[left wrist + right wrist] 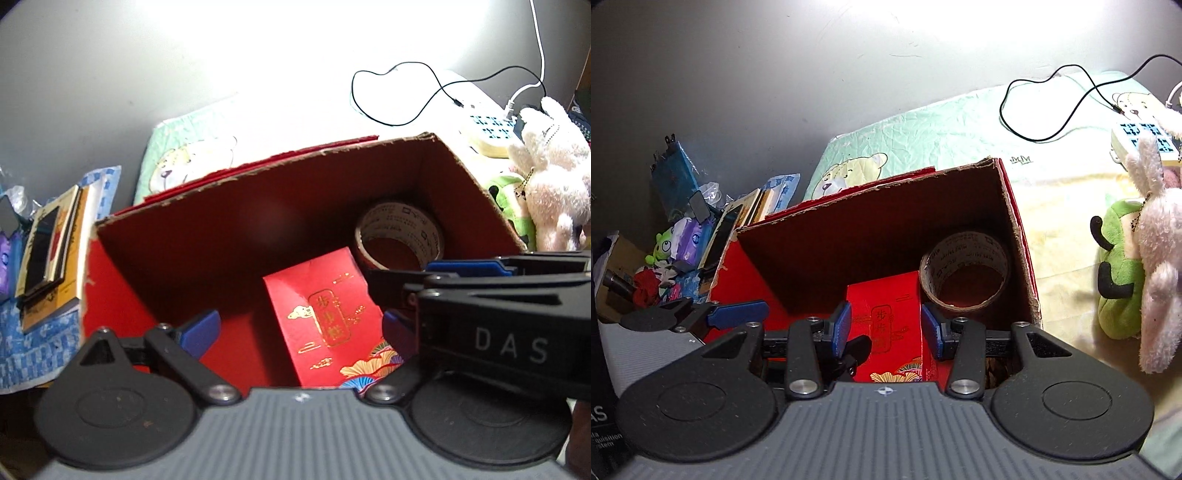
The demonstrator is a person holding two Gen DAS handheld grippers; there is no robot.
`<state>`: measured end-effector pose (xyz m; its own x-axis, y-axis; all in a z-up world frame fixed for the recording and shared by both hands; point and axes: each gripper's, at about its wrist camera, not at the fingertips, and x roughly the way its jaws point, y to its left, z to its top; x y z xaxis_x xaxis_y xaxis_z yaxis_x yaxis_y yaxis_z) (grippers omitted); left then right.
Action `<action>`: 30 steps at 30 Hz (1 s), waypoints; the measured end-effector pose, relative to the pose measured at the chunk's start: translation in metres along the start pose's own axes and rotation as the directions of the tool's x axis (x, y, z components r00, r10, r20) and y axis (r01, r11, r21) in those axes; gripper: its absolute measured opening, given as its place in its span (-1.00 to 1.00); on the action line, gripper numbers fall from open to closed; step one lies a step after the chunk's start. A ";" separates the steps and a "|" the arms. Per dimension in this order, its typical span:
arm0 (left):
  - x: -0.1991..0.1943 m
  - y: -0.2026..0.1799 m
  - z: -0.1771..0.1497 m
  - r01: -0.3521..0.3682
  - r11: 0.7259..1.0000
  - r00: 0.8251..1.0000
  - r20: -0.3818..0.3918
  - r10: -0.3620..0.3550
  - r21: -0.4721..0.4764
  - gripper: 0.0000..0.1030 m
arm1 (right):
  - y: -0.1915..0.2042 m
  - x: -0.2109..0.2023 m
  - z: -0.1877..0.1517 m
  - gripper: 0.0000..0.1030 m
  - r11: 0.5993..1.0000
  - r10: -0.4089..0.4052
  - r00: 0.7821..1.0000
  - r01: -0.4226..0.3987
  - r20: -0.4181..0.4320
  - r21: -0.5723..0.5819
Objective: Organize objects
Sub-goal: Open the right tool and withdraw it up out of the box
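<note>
An open red cardboard box (177, 273) (1019, 236) holds a red envelope with gold print (328, 317) (886, 325) and a roll of printed tape (400, 236) (964, 273) at its right end. My left gripper (299, 328) is open over the box, its blue pads on either side of the envelope without touching it. My right gripper (886, 328) is open and empty just above the envelope; it also shows in the left wrist view (480, 280) reaching in from the right.
The box sits on a pale green bear-print quilt (923, 125). A white plush rabbit (1160, 258) and green plush toy (1119, 280) lie to the right. Books (51, 251), tissue packs and clutter (683, 240) lie left. A black cable (1052, 110) and power strip (487, 125) lie behind.
</note>
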<state>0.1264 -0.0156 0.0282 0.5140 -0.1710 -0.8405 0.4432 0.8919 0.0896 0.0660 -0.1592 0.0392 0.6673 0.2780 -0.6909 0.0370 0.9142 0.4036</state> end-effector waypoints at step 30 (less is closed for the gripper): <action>-0.073 -0.020 -0.057 -0.177 0.975 0.983 0.019 0.181 -0.133 0.84 | -0.007 -0.060 -0.042 -0.11 0.983 0.147 0.989 -0.144 0.014 -0.115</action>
<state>0.0383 0.0027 0.0576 0.5998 -0.0145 -0.8000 0.2432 0.9559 0.1649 -0.0061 -0.1697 0.0528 0.6759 0.4048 -0.6158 -0.1455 0.8925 0.4270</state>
